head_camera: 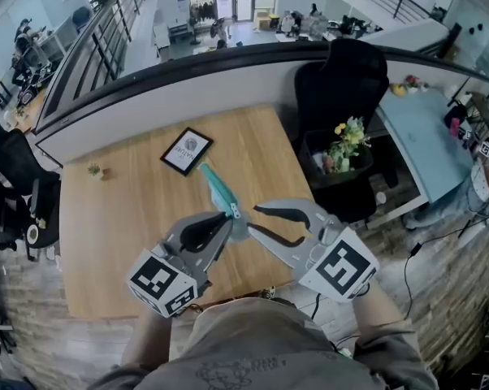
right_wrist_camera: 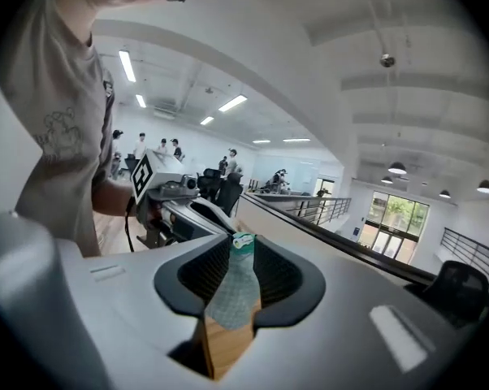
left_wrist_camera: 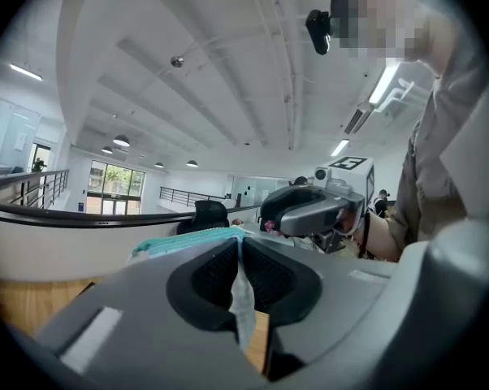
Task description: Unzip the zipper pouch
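Note:
The teal zipper pouch [head_camera: 218, 187] hangs in the air over the wooden table [head_camera: 123, 218]. My left gripper [head_camera: 229, 215] is shut on the pouch's near end. In the left gripper view a thin fold of fabric [left_wrist_camera: 243, 299] is pinched between the pads, and the teal body [left_wrist_camera: 188, 241] rises behind them. My right gripper [head_camera: 253, 220] faces it from the right with its jaws apart. In the right gripper view the pouch's grey mesh part [right_wrist_camera: 231, 291] and a small white-green zipper tab [right_wrist_camera: 243, 242] lie between the pads, which do not press on them.
A black-framed sign [head_camera: 187, 151] and a tiny potted plant [head_camera: 94, 170] sit on the table's far part. Right of the table are a black chair [head_camera: 342, 80] and a dark crate with flowers [head_camera: 346, 146]. A curved railing wall [head_camera: 188, 71] runs behind.

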{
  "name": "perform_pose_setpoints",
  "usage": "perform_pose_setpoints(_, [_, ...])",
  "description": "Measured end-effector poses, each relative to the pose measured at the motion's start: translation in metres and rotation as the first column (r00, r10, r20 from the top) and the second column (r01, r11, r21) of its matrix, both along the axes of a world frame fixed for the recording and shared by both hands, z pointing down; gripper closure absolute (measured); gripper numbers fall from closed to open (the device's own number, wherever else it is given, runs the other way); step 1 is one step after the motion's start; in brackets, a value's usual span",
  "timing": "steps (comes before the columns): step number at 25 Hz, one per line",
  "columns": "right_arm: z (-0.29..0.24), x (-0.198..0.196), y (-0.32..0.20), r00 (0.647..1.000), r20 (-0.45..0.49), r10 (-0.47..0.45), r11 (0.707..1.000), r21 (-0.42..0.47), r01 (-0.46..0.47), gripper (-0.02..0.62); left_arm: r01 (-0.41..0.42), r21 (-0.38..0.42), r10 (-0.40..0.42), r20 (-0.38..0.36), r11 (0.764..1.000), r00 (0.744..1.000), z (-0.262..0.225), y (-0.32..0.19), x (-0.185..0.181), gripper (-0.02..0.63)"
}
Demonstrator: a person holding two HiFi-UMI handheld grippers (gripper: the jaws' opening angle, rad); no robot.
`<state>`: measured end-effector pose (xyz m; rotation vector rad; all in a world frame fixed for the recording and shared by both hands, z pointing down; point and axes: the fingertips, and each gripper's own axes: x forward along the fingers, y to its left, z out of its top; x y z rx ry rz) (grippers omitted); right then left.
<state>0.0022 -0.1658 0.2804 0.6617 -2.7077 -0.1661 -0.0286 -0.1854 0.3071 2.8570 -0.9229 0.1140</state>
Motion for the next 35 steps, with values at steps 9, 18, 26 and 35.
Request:
perform_pose_setpoints(9, [0.019, -0.016, 0.011, 0.970, -0.204, -0.136, 0.989, 0.023, 0.144, 0.500, -0.061, -0.007, 0.061, 0.010, 0.998, 0.998, 0.001, 0.017, 0.012, 0.581])
perform_pose_setpoints(18, [0.023, -0.007, 0.003, 0.971, -0.215, -0.100, 0.994, 0.013, 0.105, 0.581, -0.080, -0.042, 0.082, 0.037, 0.996, 0.996, 0.014, 0.019, 0.012, 0.583])
perform_pose_setpoints(26, [0.025, 0.003, -0.003, 0.975, -0.183, -0.128, 0.988, -0.103, 0.111, 0.583, -0.165, -0.045, 0.169, 0.106, 0.985, 0.980, 0.020, 0.030, 0.024, 0.591])
perform_pose_setpoints(35, [0.034, 0.016, -0.028, 0.983, -0.182, -0.024, 0.991, -0.130, 0.000, 0.583, -0.284, -0.052, 0.288, 0.155, 0.957, 0.945, 0.026, 0.057, 0.032, 0.591])
